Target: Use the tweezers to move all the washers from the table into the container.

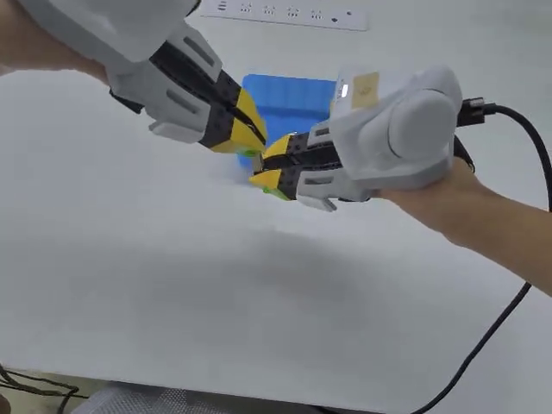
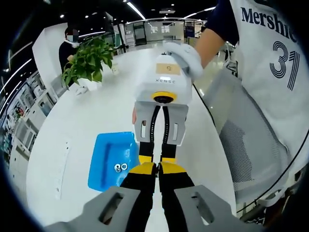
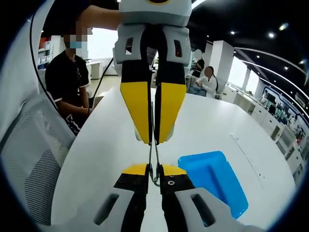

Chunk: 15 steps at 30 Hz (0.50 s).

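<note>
Above the table [image 1: 172,285], tweezers [image 3: 153,158] clamped by left tongs [image 3: 153,140] and right tongs [image 3: 154,177], tips facing

Head view overhead; gripper views opposed, sharing container [image 2: 99,179].

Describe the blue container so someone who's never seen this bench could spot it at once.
On the white table, look toward the far edge, just short of the long white power strip. The container is a shallow rectangular tray, the one bright blue thing there, with small washers lying inside.
</note>
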Tool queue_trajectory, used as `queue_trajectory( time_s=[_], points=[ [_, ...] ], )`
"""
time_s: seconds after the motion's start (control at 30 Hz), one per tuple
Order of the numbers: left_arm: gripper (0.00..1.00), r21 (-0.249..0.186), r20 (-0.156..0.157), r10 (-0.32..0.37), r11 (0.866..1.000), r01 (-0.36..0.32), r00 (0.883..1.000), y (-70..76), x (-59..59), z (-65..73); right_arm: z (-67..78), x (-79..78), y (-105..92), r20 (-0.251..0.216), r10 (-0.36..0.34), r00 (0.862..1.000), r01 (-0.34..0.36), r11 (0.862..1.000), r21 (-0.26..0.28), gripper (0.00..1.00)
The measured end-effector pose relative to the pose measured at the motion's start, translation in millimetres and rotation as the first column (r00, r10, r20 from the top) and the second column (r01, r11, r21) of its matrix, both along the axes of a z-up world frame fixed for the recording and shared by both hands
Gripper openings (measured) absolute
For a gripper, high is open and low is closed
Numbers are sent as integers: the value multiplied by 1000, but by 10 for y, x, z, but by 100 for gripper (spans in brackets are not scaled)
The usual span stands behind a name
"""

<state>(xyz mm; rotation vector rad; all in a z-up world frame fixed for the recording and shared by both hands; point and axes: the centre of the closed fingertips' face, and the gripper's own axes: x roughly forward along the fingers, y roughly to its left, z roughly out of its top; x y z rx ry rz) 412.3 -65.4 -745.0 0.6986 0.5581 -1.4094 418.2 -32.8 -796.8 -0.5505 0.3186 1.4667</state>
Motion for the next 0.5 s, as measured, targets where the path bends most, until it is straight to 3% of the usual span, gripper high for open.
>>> queue_trajectory(
  time_s=[0.3, 0.5],
  points=[
    [7, 4, 34, -33, 999, 33, 999, -108, 68, 240, 197, 114, -90, 49, -4, 999, 3, 1000, 14, 10],
    [7, -4, 56, -46, 999, 46, 997, -181, 213, 338, 310, 273, -165, 77, -15, 997, 13, 1000, 18, 10]
  ],
)
